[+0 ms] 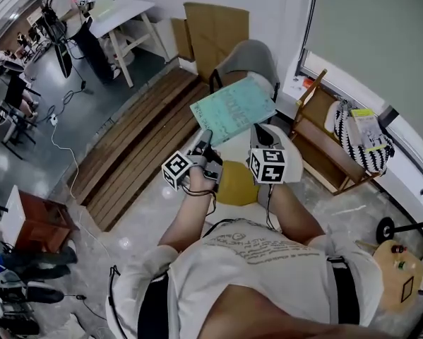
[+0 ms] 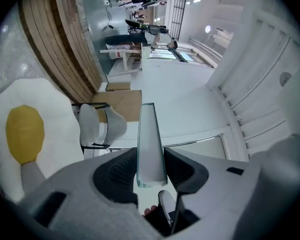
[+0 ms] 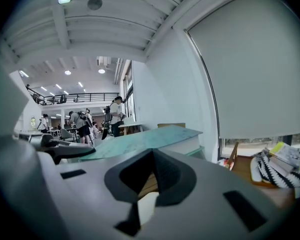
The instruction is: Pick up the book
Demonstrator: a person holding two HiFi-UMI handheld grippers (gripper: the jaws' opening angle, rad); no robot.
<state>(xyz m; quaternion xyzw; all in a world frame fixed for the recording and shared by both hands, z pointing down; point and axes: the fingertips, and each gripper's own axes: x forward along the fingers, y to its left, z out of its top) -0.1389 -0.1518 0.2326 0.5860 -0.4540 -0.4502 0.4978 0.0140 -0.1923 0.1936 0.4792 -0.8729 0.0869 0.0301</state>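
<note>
A thick book with a teal cover is held up in the air in front of me, tilted. My left gripper is shut on its near left edge. In the left gripper view the book shows edge-on, pinched between the two dark pads. My right gripper sits under the book's near right corner, its jaws shut with nothing between them. In the right gripper view the teal cover spreads just above the closed tips of the right gripper, and the left gripper shows at the left.
Below my hands lies a fried-egg cushion, white with a yellow centre. A grey chair stands behind the book and a wooden rack with a striped bag to the right. Wooden planking runs left; cardboard leans on the wall.
</note>
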